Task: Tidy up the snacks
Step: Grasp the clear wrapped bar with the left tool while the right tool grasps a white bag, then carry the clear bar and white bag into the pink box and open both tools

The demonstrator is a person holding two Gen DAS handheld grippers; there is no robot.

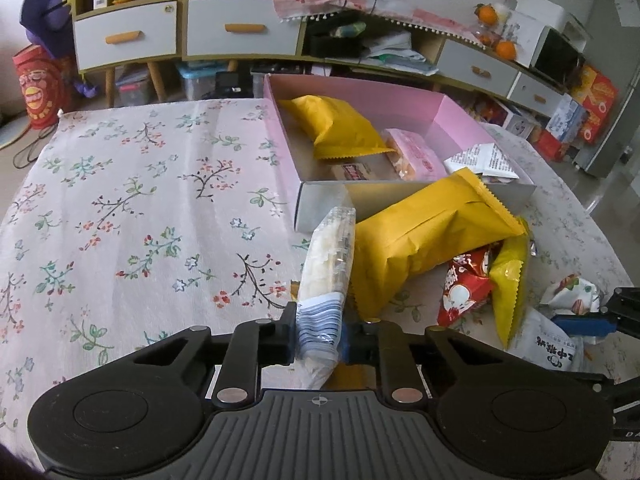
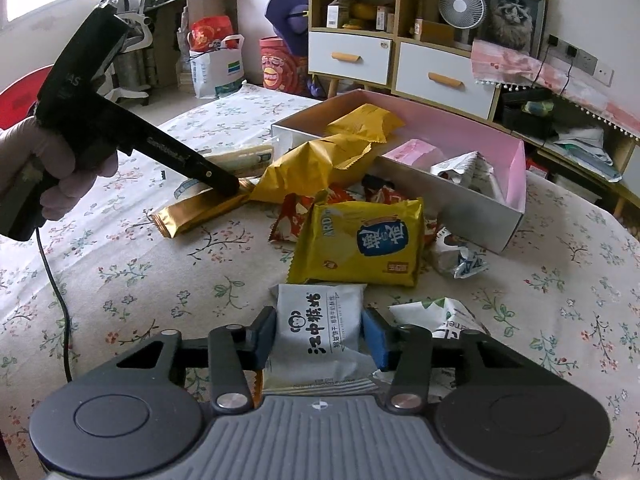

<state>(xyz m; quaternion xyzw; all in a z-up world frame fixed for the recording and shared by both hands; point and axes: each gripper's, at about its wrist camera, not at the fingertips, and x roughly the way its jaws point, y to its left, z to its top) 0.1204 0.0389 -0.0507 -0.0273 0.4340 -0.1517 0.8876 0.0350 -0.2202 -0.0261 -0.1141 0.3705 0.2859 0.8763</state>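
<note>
My left gripper is shut on the blue-and-white end of a clear cracker packet, which stands up toward the pink box. In the right wrist view a gloved hand holds that gripper beside a gold wrapper. The box holds a yellow bag and a pink packet. Another yellow bag leans on the box's near wall. My right gripper is shut on a white packet with black characters, its pads pressing both sides.
On the floral tablecloth lie loose snacks: a yellow biscuit pack, red packets and crumpled white wrappers. A cable trails from the left gripper. Cabinets with drawers stand behind the table.
</note>
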